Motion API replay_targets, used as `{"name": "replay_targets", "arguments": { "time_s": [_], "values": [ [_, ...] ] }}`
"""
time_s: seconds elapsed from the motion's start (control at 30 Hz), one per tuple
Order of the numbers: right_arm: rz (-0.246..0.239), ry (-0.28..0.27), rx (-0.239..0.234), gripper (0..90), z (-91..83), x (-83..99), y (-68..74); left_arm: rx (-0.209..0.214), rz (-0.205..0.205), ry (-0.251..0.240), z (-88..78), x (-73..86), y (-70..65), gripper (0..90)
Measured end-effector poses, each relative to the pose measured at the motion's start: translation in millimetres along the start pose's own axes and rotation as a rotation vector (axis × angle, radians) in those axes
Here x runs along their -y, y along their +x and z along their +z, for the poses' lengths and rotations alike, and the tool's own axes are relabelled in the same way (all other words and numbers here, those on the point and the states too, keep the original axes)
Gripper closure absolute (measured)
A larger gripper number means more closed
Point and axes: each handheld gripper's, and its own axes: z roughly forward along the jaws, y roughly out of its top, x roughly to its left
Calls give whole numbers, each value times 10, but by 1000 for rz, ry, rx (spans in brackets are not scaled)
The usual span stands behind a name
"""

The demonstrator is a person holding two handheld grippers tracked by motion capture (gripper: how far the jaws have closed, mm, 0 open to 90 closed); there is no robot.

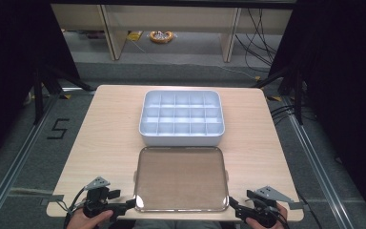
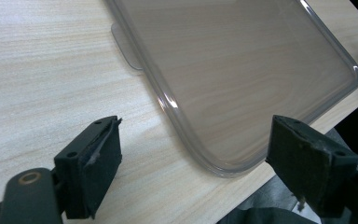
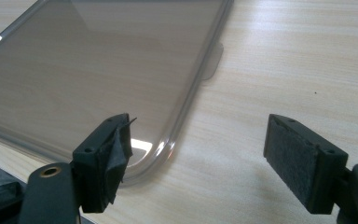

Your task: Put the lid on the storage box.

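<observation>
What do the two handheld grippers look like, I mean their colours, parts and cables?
Both are black. The left gripper and the right gripper each carry a grey three-cornered plate on top, and dark cables trail from the left one. Up close, the blocky black fingers have dark padded faces, frayed at the edges, and a brass-coloured ring at the base.

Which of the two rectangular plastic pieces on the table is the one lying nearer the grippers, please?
The clear, tinted flat lid, at the table's near edge between the left gripper and right gripper. The white compartment box sits beyond it and has a grid of dividers.
</observation>
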Motion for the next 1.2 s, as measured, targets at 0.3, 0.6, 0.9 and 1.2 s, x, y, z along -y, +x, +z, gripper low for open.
{"name": "replay_targets", "arguments": {
  "time_s": [0.3,0.6,0.9,1.2],
  "values": [
    [-17,-16,-40,214,12,-7,-43,5,1,3,11,4,-1,168],
    [27,-31,-76,215,25,5,-12,34,-16,3,26,14,-13,156],
    [19,-14,-93,276,82,-19,-12,51,25,42,98,30,-45,278],
    [115,0,-132,333,224,-57,-21,14,31,34,196,-36,-18,468]
  ]
}}
